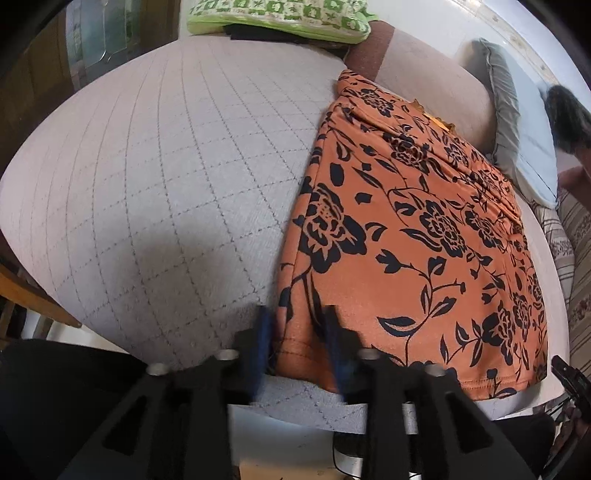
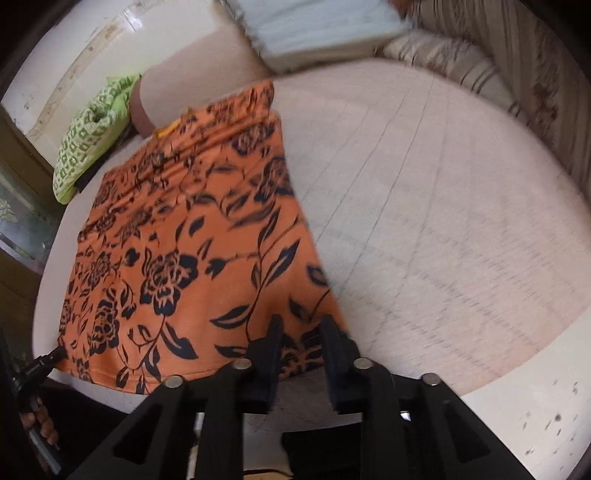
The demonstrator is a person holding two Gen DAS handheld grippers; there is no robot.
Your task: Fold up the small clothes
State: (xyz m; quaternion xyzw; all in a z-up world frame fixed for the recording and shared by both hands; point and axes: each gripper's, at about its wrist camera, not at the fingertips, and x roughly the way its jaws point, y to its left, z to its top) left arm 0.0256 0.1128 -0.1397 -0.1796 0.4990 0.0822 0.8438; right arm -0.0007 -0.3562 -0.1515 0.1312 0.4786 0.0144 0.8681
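An orange garment with a black flower print (image 1: pixel 424 229) lies flat on a quilted grey bed surface (image 1: pixel 166 166). My left gripper (image 1: pixel 298 325) stands over the garment's near left corner; its jaws are apart, with the hem between the blue pads and not pinched. In the right wrist view the same garment (image 2: pixel 184 240) fills the left half. My right gripper (image 2: pixel 303 332) straddles the near right corner, open, with cloth between the fingers. The tip of the other gripper (image 2: pixel 44 360) shows at the garment's near left corner, with a hand (image 2: pixel 40 421) below it.
A green patterned pillow (image 1: pixel 277 14) lies at the far edge and a grey pillow (image 1: pixel 524 140) at the far right. A striped cushion (image 2: pixel 443 62) lines the right side. A person's head (image 1: pixel 569 118) shows at the right. Bare bed surface (image 2: pixel 424 203) stretches right of the garment.
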